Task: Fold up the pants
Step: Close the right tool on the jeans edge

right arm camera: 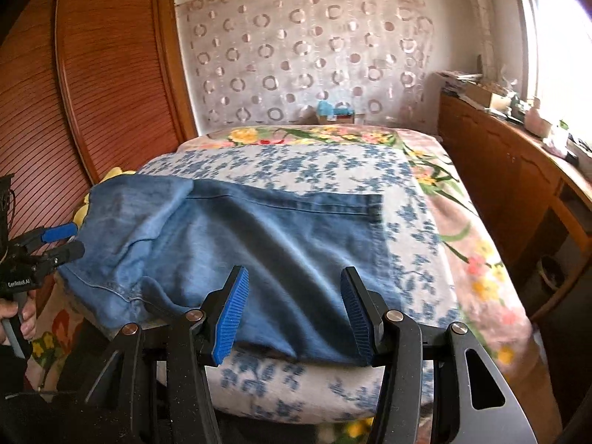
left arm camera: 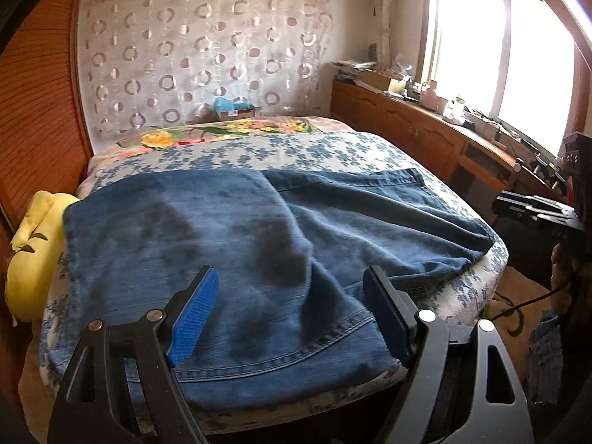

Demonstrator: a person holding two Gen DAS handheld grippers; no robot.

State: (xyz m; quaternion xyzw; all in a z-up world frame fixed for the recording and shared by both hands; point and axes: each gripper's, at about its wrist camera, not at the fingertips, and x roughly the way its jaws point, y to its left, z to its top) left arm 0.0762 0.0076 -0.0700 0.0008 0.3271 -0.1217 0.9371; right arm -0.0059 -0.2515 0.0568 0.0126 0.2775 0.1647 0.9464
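Note:
Blue denim pants [left arm camera: 222, 229] lie spread and rumpled across the near end of the bed, one leg's hem toward the far right [right arm camera: 370, 203]. My left gripper [left arm camera: 291, 270] hovers over the pants' near edge, its blue pads [left arm camera: 192, 318] wide apart with nothing pressed between them. It also shows at the left edge of the right wrist view, the left gripper [right arm camera: 59, 240], held by a hand. My right gripper [right arm camera: 294, 272] stands open above the pants' near right corner, clear of the cloth. Seen from the left wrist, the right gripper [left arm camera: 532, 211] sits off the bed's right side.
The bed [left arm camera: 259, 148] carries a blue-flowered sheet over a floral blanket [right arm camera: 462, 222]. A yellow pillow [left arm camera: 29, 259] lies at its left edge beside a louvred wooden wardrobe [right arm camera: 111, 74]. A cluttered wooden cabinet [left arm camera: 425, 129] runs under the window on the right.

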